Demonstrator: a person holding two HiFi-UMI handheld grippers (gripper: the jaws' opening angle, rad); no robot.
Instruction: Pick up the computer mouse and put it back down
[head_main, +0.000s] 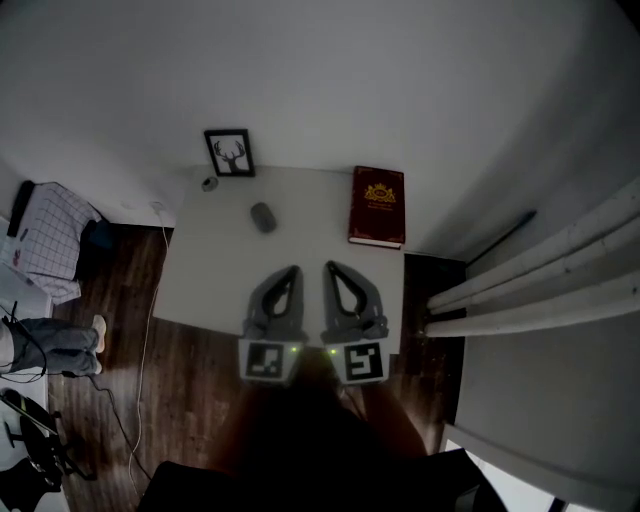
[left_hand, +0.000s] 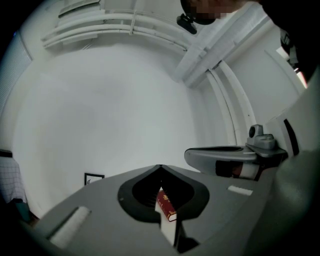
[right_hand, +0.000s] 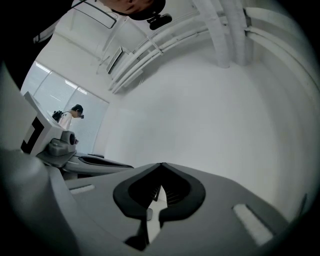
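A: Well, seeing the computer mouse resting flat on the white worktop, toward the far side, between the framed picture and the red book, touching neither.

B: Agreeing. Also noting the left gripper and the right gripper hovering side by side over the near edge, well apart from the mouse, both clenched tight and pinching nothing.

A: Reading that as waiting to go in, or as drawing clear after setting it back down?

B: Not managing to tell, with the scene fitting both equally. Judging only the lie of things.

A: Worrying about anything from here?

B: Worrying mostly about those closed tips. Reaching the mouse like that, probably shoving it along the smooth top instead of straddling it, perhaps into the picture behind.

A: And guessing at a rounded, slick shell?

B: Guessing so. Pinching too high or off-centre, likely squirting it out sideways. Letting go from any height, risking a bounce or a skid toward the book.

A: Also minding two grippers travelling so close together.

B: Indeed, risking a knock between them, or a careless sweep against the book on the right.
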